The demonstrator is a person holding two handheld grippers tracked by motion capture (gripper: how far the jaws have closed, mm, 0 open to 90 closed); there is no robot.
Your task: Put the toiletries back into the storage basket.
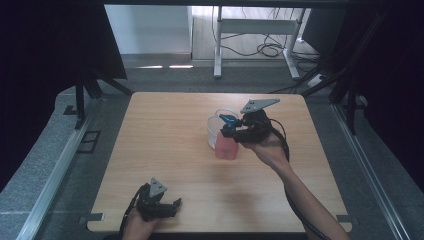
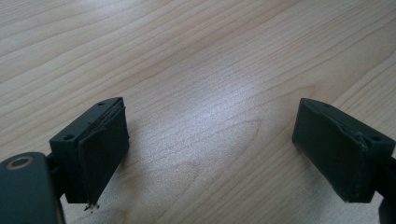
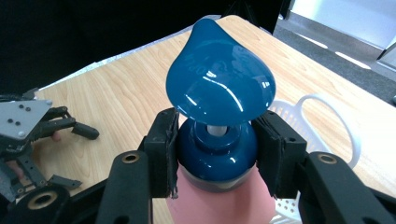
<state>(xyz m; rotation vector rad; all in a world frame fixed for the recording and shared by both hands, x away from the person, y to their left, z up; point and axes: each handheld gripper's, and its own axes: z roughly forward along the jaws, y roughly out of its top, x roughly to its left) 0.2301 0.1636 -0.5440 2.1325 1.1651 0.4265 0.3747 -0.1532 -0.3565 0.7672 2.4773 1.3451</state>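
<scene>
**Right gripper clamps the pump bottle's collar beside the white basket**

At the near left edge of the tabletop, the left gripper lies low in the person's left hand, pointing to the right along the wood. In the left gripper view its fingers stand spread wide with only bare wood grain between them, grasping nothing. It looks parked clear of the work, so that it does not get in the way.

Toward the middle right of the tabletop stands a pink pump bottle with a blue dispenser head. The right gripper reaches in from the right, held in the person's right hand. In the right gripper view its fingers are clenched on the blue collar just under the pump head, one on each side. Gripping at the collar, the narrowest rigid part, probably gives a firmer hold than the smooth pink body would.

A white perforated basket with a loop handle sits just behind the bottle, touching or nearly so; I cannot tell which.

No brand, label or readable writing shows on the bottle, the basket or the grippers.
</scene>
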